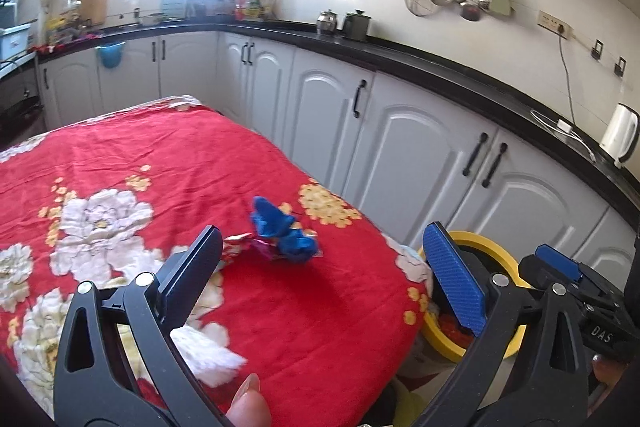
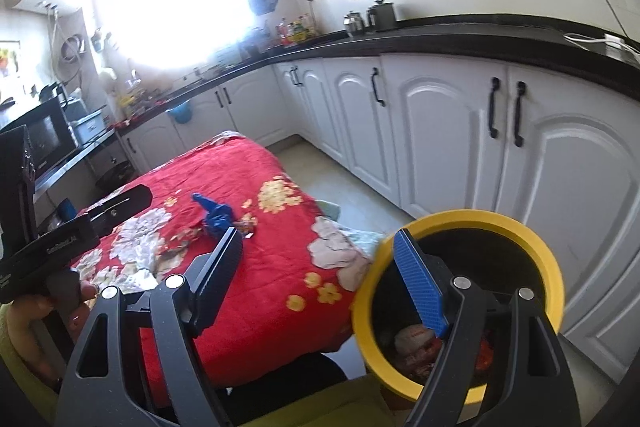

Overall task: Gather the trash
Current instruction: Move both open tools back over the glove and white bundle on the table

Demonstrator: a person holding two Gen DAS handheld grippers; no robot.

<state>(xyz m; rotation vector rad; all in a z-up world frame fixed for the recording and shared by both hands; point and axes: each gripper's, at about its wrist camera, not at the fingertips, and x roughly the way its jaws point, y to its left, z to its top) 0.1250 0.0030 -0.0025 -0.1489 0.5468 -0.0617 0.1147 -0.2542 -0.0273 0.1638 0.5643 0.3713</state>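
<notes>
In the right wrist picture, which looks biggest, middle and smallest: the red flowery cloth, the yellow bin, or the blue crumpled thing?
1. red flowery cloth
2. yellow bin, though it sits close to the camera, so it looks bigger than it may be
3. blue crumpled thing

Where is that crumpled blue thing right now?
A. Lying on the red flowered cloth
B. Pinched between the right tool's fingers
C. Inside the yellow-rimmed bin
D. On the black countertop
A. The crumpled blue thing lies on the red flowered cloth, beyond both tools' open, empty fingers, while the yellow-rimmed bin stands beside the table.
</notes>
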